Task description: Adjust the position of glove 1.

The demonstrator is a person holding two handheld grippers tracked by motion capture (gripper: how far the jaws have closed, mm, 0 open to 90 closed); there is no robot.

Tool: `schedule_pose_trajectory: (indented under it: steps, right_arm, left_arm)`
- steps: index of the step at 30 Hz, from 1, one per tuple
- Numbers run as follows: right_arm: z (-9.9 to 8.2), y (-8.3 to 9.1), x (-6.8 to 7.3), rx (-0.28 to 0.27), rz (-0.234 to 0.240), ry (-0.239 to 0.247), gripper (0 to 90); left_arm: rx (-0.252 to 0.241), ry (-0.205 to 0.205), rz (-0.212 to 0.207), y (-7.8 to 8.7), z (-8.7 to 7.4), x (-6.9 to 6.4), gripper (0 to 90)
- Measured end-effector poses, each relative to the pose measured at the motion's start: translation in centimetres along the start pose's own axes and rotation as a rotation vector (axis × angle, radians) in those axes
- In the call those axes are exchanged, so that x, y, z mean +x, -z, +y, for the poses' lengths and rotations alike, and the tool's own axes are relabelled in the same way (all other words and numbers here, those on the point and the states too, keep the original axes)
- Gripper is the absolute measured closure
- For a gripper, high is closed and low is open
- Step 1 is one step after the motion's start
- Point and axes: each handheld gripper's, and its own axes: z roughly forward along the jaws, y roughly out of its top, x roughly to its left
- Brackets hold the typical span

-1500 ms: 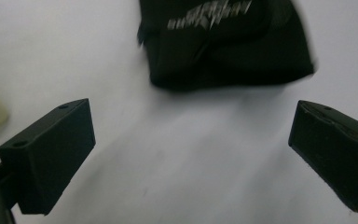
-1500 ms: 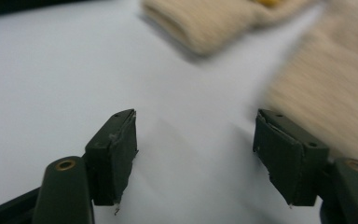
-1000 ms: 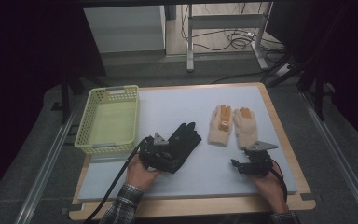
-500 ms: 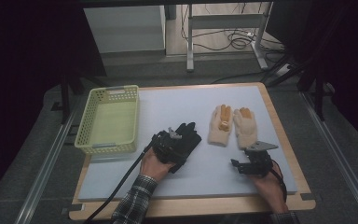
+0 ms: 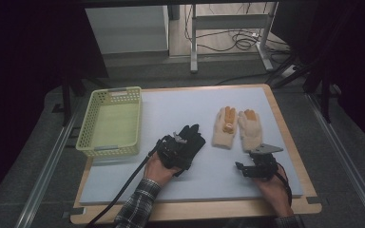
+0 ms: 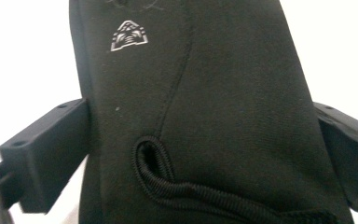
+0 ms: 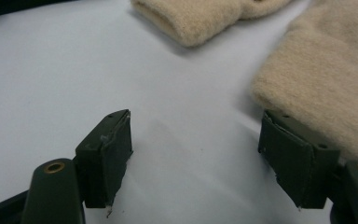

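A black glove (image 5: 193, 137) lies near the middle of the pale mat (image 5: 180, 107), and my left gripper (image 5: 175, 147) rests over its near end. In the left gripper view the black glove (image 6: 223, 84), with a small silver logo and a cord loop at the cuff, lies flat between the two jaws; my left gripper (image 6: 200, 140) stands open astride it. Two beige knit gloves (image 5: 225, 127) (image 5: 250, 132) lie side by side to the right. My right gripper (image 5: 253, 167) sits just below them, open (image 7: 198, 158) over bare mat, with one beige glove's cuff (image 7: 326, 79) by its right jaw.
A yellow-green plastic basket (image 5: 88, 124) stands at the mat's left edge with nothing in it. The mat lies on a wooden board (image 5: 290, 137) with metal rails on both sides. A desk frame and cables sit beyond the far edge.
My left hand has slid forward and to the right, bringing its gripper onto the black glove's near end. The right hand and gripper have stayed put.
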Motion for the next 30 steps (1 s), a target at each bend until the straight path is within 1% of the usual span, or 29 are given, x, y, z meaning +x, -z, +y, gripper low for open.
schedule_pose_trajectory:
  steps: [1, 2, 4, 5, 6, 7, 8, 9, 10, 11, 12, 13, 14, 15, 17, 19, 23, 24, 25, 27, 28, 30]
  right_arm:
    - [0.0, 0.0, 0.0, 0.000, 0.000, 0.000, 25.2]
    - [0.0, 0.0, 0.0, 0.000, 0.000, 0.000, 25.2]
    - [0.0, 0.0, 0.0, 0.000, 0.000, 0.001, 25.2]
    - [0.0, 0.0, 0.0, 0.000, -0.001, 0.001, 25.2]
    - [0.0, 0.0, 0.0, 0.000, -0.001, 0.002, 25.2]
    - [0.0, 0.0, 0.0, 0.000, -0.001, 0.002, 25.2]
    - [0.0, 0.0, 0.0, 0.000, -0.001, 0.002, 25.2]
    - [0.0, 0.0, 0.0, -0.002, -0.001, 0.001, 25.2]
    - [0.0, 0.0, 0.0, 0.001, -0.002, 0.001, 25.1]
    - [0.0, 0.0, 0.0, 0.001, -0.002, 0.001, 25.1]
    - [0.0, 0.0, 0.0, 0.001, -0.002, 0.003, 25.2]
    - [0.0, 0.0, 0.0, 0.001, -0.003, 0.003, 25.2]
    - [0.0, 0.0, 0.0, 0.001, -0.003, 0.003, 25.2]
    - [0.0, 0.0, 0.0, 0.001, -0.003, 0.003, 25.2]
    - [0.0, 0.0, 0.0, 0.001, -0.002, 0.002, 25.2]
    - [0.0, 0.0, 0.0, 0.001, -0.002, 0.002, 25.2]
    - [0.0, 0.0, 0.0, 0.001, -0.002, 0.002, 25.1]
    - [0.0, 0.0, 0.0, 0.001, -0.002, 0.003, 25.2]
    - [0.0, 0.0, 0.0, 0.001, -0.002, 0.003, 25.2]
    - [0.0, 0.0, 0.0, 0.001, -0.003, 0.003, 25.1]
    - [0.0, 0.0, 0.0, 0.001, -0.003, 0.003, 25.1]
    - [0.0, 0.0, 0.0, 0.001, -0.003, 0.002, 25.1]
  left_arm:
    - [0.000, 0.000, 0.000, 0.0, 0.0, 0.0, 5.7]
    - [0.000, 0.003, 0.003, 0.1, 0.0, 0.0, 5.7]
    - [-0.006, -0.014, 0.019, 0.6, 0.0, -0.2, 15.6]
    - [-0.013, -0.036, 0.020, 0.8, 0.0, -0.3, 23.0]
    - [-0.019, -0.058, 0.015, 0.9, -0.1, -0.5, 36.8]
    - [-0.019, -0.058, 0.015, 0.9, -0.1, -0.5, 39.5]
    - [-0.021, -0.049, 0.005, 1.0, -0.1, -0.6, 39.5]
    - [-0.021, -0.045, 0.001, 1.0, -0.1, -0.6, 44.3]
    - [-0.021, -0.049, 0.021, 1.1, -0.1, -0.5, 53.2]
    - [-0.021, -0.049, 0.021, 1.1, -0.1, -0.5, 56.9]
    - [-0.022, -0.052, 0.034, 1.2, -0.1, -0.4, 60.6]
    - [-0.022, -0.052, 0.034, 1.2, -0.1, -0.4, 64.0]
    - [-0.023, -0.060, 0.043, 1.3, -0.1, -0.4, 64.0]
    - [-0.025, -0.071, 0.052, 1.3, -0.1, -0.4, 66.6]
    - [-0.031, -0.077, 0.065, 1.6, -0.1, -0.5, 69.6]
    - [-0.043, -0.068, 0.061, 2.1, 0.1, -0.3, 70.6]
    - [-0.058, -0.053, 0.084, 3.4, 0.5, 0.2, 70.6]
    - [-0.080, -0.046, 0.090, 4.3, 0.7, 0.6, 70.2]
    - [-0.080, -0.046, 0.090, 4.3, 0.7, 0.6, 70.1]
    - [-0.087, -0.037, 0.085, 5.4, 1.1, 1.2, 69.9]
    - [-0.087, -0.037, 0.085, 5.4, 1.1, 1.2, 69.9]
    - [-0.086, -0.030, 0.080, 6.1, 1.4, 1.6, 69.8]
